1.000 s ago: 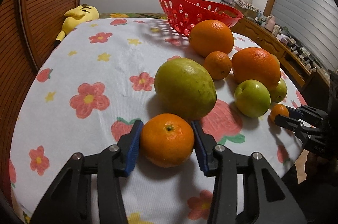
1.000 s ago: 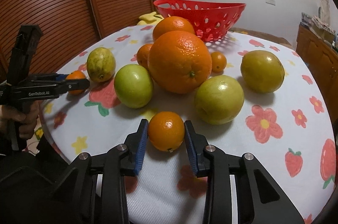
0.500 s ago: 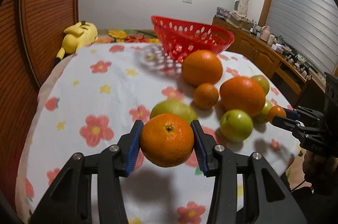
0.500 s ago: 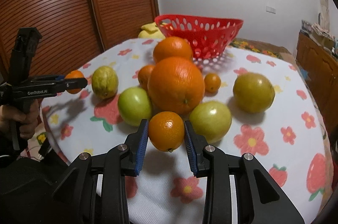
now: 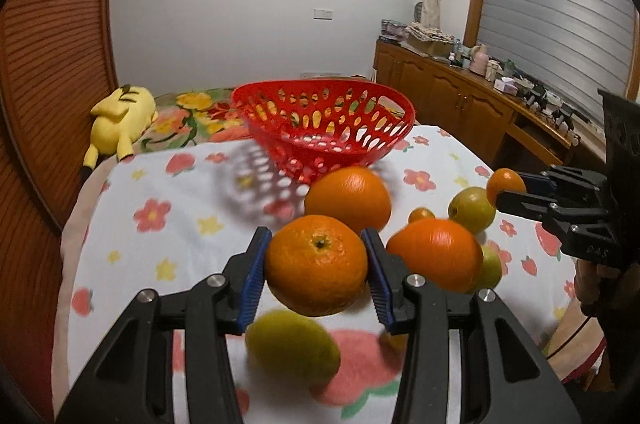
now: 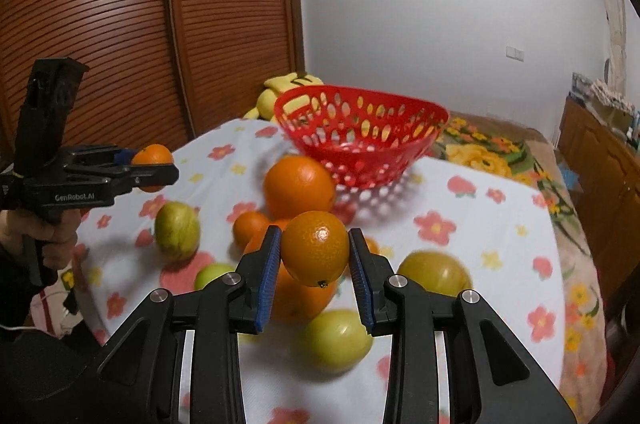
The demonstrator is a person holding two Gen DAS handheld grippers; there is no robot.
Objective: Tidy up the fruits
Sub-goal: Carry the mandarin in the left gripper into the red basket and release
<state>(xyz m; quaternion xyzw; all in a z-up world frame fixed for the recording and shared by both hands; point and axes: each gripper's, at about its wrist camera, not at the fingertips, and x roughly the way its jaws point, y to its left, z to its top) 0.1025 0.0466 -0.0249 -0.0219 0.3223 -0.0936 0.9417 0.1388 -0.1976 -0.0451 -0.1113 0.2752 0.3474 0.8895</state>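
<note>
Both grippers pinching tangerines, held in air above the table.

L gripper (image 5: 316,266) is clamping a dimpled tangerine (image 5: 316,266) btwn ribbed blue pads (image 5: 252,284), jaws spread only fruit-wide. R gripper (image 6: 315,256) is squeezing a smaller glossy tangerine (image 6: 315,254) likewise. Red perforated plastic basket (image 5: 324,131) is sitting at far side of floral cloth (image 5: 168,224); round oranges (image 5: 348,199) & smooth green fruits (image 6: 177,230) are lying loose on cloth w/ blur.

A glossy red plastic basket (image 5: 324,127) stands on a matt cloth table (image 5: 168,224) cover. The oranges (image 5: 316,266) have shiny, dimpled peel. Gripper (image 6: 314,266) arms look like matt black plastic with ribbed blue pads (image 6: 266,276) and metal rivets.
</note>
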